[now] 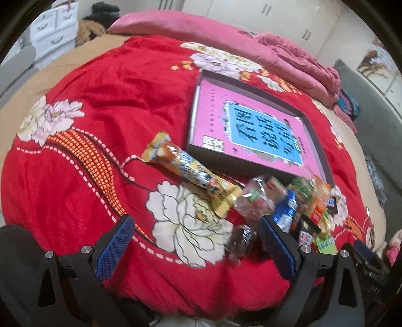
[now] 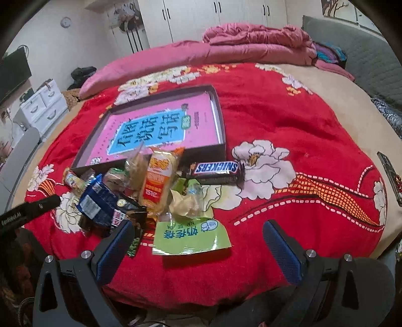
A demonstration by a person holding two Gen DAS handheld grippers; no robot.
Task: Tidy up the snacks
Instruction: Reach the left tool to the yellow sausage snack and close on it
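Note:
A shallow dark box (image 1: pixel 273 94) (image 2: pixel 221 120) with a pink and blue printed sheet inside lies on the red flowered blanket. In front of it sits a heap of snacks: a long yellow-wrapped bar (image 1: pixel 191 173), clear-wrapped candies (image 1: pixel 253 201), a blue packet (image 2: pixel 96 203), an orange-white bread pack (image 2: pixel 158 181), a Snickers bar (image 2: pixel 217 171) and a green pouch (image 2: pixel 191 234). My left gripper (image 1: pixel 196 241) hovers open just short of the heap's left end. My right gripper (image 2: pixel 198 241) is open, with the green pouch lying between its fingers on the blanket. Neither holds anything.
A folded pink quilt (image 2: pixel 258 40) lies across the far side of the bed. A white drawer unit (image 2: pixel 41 103) stands at the left, white wardrobes (image 2: pixel 216 17) behind. A dark flat object (image 2: pixel 388 171) rests near the bed's right edge. Open blanket (image 2: pixel 301 118) spreads right of the box.

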